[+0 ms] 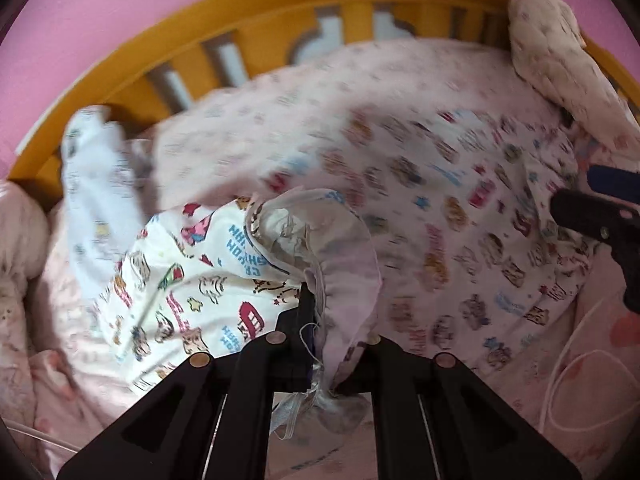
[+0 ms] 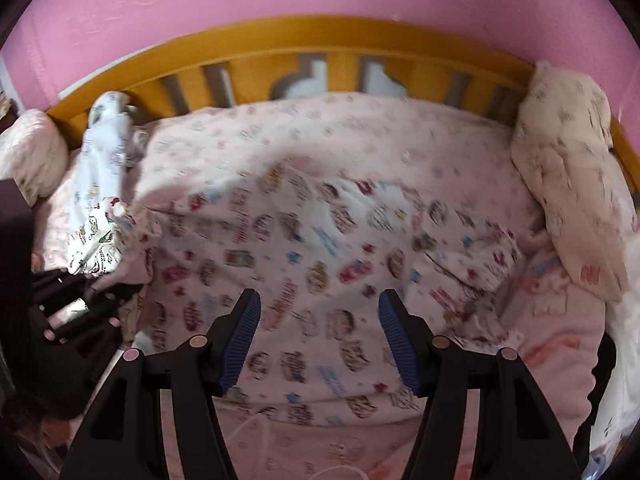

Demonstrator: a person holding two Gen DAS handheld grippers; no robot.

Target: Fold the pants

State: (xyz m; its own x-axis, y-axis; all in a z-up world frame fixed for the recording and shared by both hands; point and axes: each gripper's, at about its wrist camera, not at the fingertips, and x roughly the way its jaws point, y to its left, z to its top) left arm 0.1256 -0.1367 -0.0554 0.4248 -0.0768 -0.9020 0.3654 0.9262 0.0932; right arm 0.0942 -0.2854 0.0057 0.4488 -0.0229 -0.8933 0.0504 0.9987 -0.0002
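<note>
Two grippers are at work over the pants [image 2: 312, 248], which are spread print-side up on the bed, in front of the yellow headboard [image 2: 280, 44]. The left gripper [image 1: 310, 320] is clamped on a bunched edge of the garment, apparently the waistband, so that the layer can be drawn across for a fold. The right gripper [image 2: 320, 340] is held with its blue pads [image 2: 240, 340] apart and empty above the cloth, farther from the headboard, probably ready to steady it.

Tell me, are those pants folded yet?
Partly: one end of the pants is lifted and doubled over, pinched in the left hand-held gripper.
</note>
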